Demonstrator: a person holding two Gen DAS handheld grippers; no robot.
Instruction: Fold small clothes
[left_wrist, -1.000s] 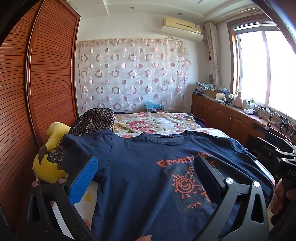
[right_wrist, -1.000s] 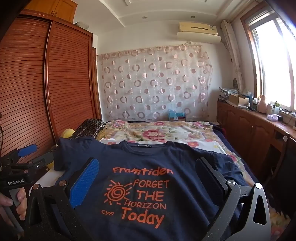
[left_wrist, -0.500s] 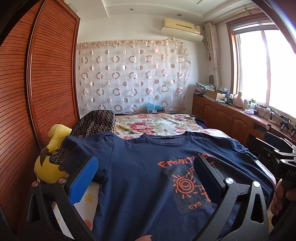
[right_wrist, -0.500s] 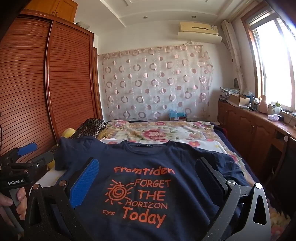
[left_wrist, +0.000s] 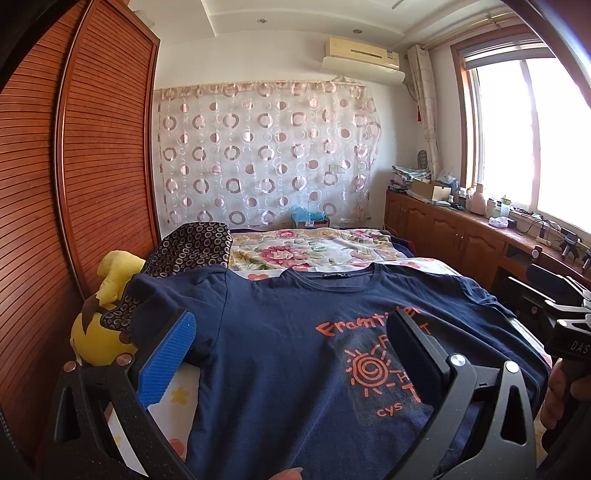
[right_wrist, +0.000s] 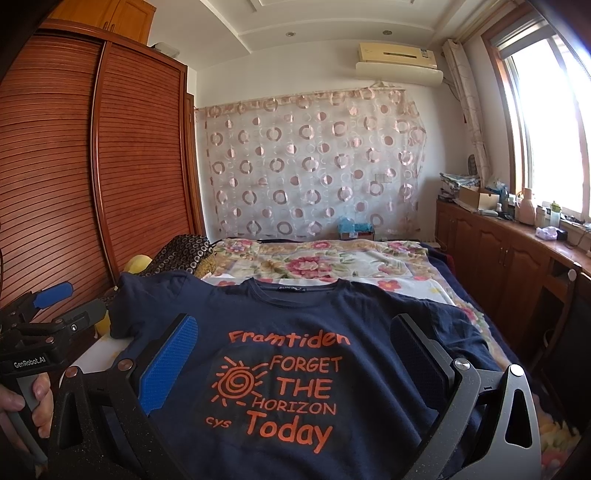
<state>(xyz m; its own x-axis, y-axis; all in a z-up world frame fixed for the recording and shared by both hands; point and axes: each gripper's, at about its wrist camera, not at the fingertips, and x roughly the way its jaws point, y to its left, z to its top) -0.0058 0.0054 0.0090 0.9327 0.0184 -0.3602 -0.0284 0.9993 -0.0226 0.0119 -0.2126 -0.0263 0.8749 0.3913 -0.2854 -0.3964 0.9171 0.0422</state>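
A navy T-shirt (right_wrist: 280, 373) lies spread face up on the bed (right_wrist: 413, 284), collar toward the far curtain, its orange print "Framtiden FORGET THE HORIZON Today" and a spiral sun readable from the right wrist view. Its left sleeve drapes up over a dark ring-patterned cushion (left_wrist: 192, 247) beside a yellow plush toy (left_wrist: 99, 332), which sits against the wooden wardrobe (left_wrist: 74, 184). Beyond the collar a floral blanket (left_wrist: 314, 251) covers the rest of the bed. The left tool (left_wrist: 291, 350) hangs over the shirt's left half with its fingers spread wide and nothing between them; the blue pad (left_wrist: 168, 358) on one finger stands over the sleeve area, the other finger over the print. The right tool (right_wrist: 291, 354) is likewise spread apart and empty above the printed chest, framing the lettering. A hand (right_wrist: 26, 402) grips the left tool's handle at the left edge of the right wrist view. Compared with half a second and one second ago, almost nothing differs: the shirt lies the same, both tools have the same wide spread, and the views have shifted only very slightly, so the print sits a touch lower in the right wrist view.
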